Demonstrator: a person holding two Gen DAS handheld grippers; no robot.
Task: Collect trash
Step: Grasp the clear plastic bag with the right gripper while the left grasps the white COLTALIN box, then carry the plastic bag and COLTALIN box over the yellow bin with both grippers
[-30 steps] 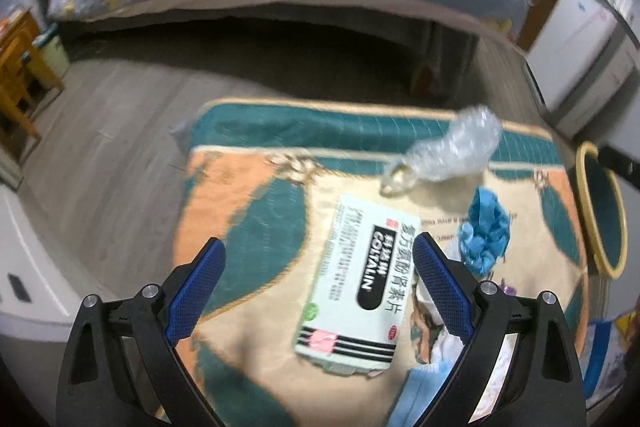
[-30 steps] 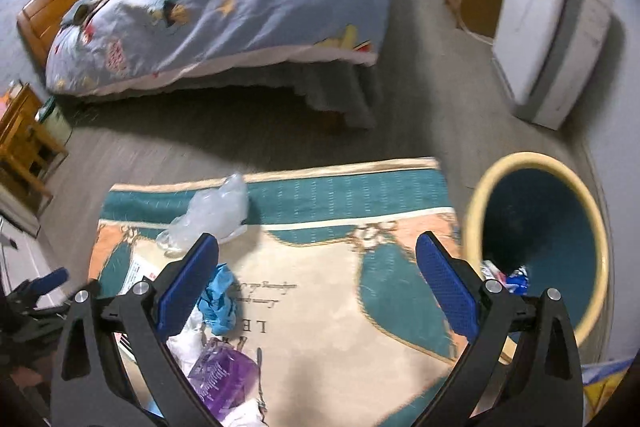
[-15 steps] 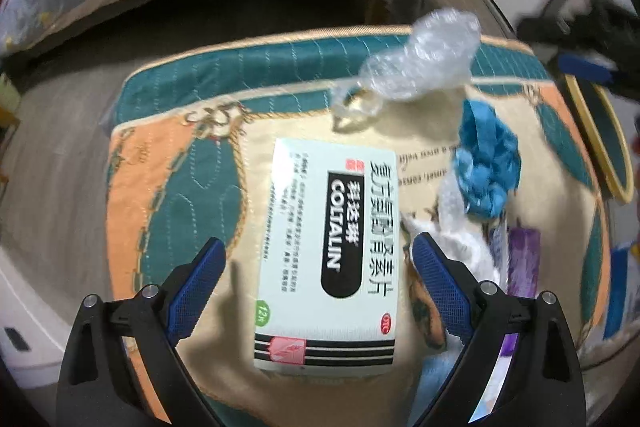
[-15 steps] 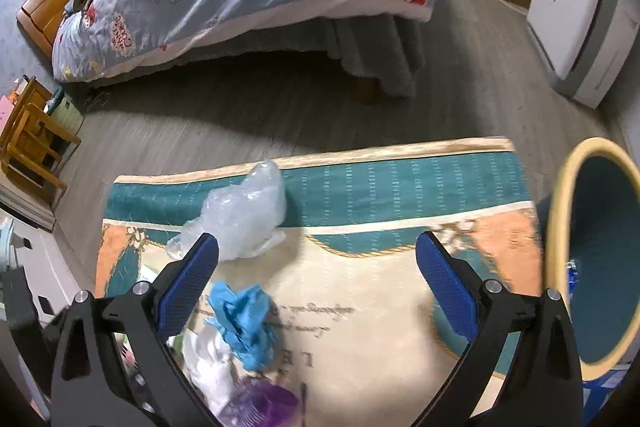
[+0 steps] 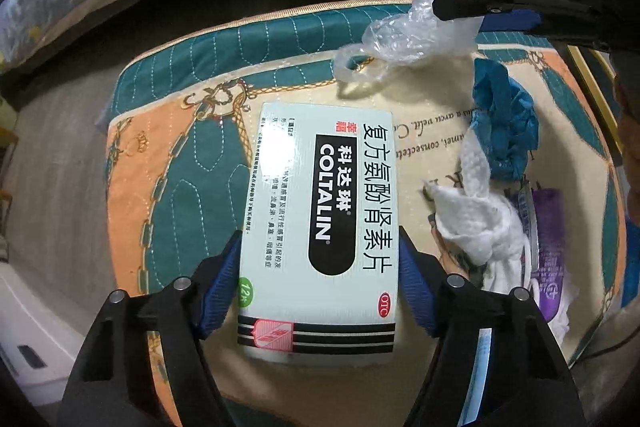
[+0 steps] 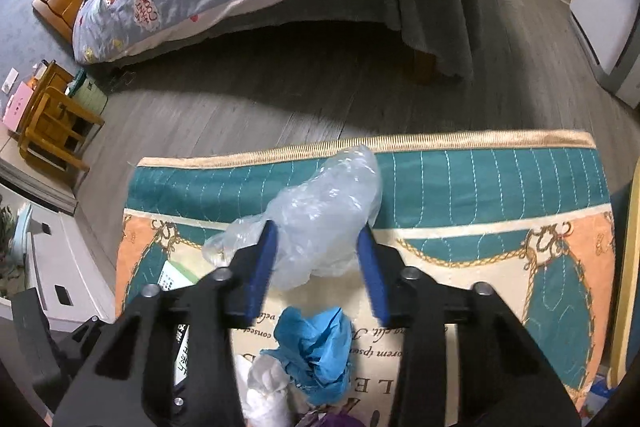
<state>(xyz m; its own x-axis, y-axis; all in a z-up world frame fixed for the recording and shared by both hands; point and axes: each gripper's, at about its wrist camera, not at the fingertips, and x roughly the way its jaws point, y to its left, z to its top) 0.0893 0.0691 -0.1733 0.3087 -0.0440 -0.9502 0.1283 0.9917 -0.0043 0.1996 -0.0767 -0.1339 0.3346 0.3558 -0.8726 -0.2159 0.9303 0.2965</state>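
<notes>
Bedroom floor, patterned mat (image 5: 168, 163): trash scattered. Left gripper (image 5: 320, 259) straddles the medicine box (image 5: 320, 227), pads seemingly touching; right gripper (image 6: 316, 251) brackets the clear plastic bag (image 6: 320, 215), not yet pinched. Step: grasping. Next: close, lift, carry binward.

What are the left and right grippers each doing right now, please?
Left gripper: shut on the medicine box, one finger against each long side.
Right gripper: around the clear plastic bag; grip cannot be told.
</notes>
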